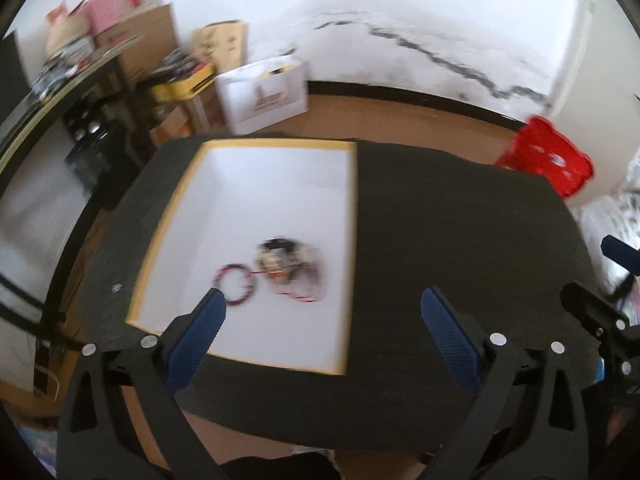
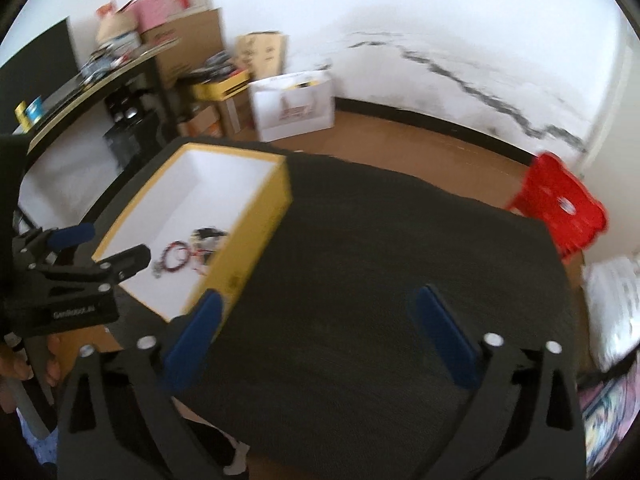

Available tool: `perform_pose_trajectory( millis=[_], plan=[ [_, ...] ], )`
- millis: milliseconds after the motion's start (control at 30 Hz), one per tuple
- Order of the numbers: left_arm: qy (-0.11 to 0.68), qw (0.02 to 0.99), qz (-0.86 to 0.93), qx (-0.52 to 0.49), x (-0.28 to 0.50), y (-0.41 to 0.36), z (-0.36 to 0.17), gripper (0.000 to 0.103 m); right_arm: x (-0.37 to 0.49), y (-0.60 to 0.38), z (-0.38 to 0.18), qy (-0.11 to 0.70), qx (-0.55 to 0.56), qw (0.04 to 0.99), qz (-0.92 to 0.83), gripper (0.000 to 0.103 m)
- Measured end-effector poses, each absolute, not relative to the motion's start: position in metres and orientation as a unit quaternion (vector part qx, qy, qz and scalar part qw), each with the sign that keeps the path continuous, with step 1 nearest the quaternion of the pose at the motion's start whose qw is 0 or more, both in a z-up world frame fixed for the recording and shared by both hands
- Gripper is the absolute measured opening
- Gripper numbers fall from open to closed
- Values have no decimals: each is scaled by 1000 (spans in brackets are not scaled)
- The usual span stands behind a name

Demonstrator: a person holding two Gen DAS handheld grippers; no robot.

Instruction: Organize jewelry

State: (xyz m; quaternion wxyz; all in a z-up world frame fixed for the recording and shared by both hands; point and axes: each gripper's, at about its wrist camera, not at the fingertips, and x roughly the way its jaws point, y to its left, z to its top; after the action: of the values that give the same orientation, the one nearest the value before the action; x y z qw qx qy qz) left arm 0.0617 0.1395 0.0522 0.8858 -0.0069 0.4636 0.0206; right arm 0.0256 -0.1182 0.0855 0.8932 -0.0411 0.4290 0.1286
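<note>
One yellow-rimmed box (image 1: 352,216), white inside, on one black desk (image 1: 440,240); within it, one red-and-black beaded ring (image 1: 235,283) and one tangled heap of jewelry (image 1: 290,270), pieces too blurred to count. Two grippers, left (image 1: 322,322) and right (image 2: 316,326), each with two blue fingers (image 1: 198,338). One red stool (image 2: 560,208), one white bag (image 1: 264,96).

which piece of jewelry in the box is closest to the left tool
The red-and-black beaded ring, lying apart at the left of the tangled pile, just past the left tool's left fingertip.
</note>
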Motion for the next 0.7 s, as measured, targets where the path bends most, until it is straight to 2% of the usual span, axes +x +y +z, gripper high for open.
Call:
perform_pose_trajectory(
  millis=[300, 600, 700],
  plan=[
    [481, 874, -69, 13, 64, 21, 18, 97, 5, -230, 52, 434, -22, 900, 30, 96],
    [500, 862, -85, -1, 86, -13, -49, 97, 25, -282, -32, 456, 25, 889, -15, 96],
    [504, 860, -80, -4, 96, -13, -73, 97, 36, -284, -56, 462, 11, 886, -22, 96]
  ],
)
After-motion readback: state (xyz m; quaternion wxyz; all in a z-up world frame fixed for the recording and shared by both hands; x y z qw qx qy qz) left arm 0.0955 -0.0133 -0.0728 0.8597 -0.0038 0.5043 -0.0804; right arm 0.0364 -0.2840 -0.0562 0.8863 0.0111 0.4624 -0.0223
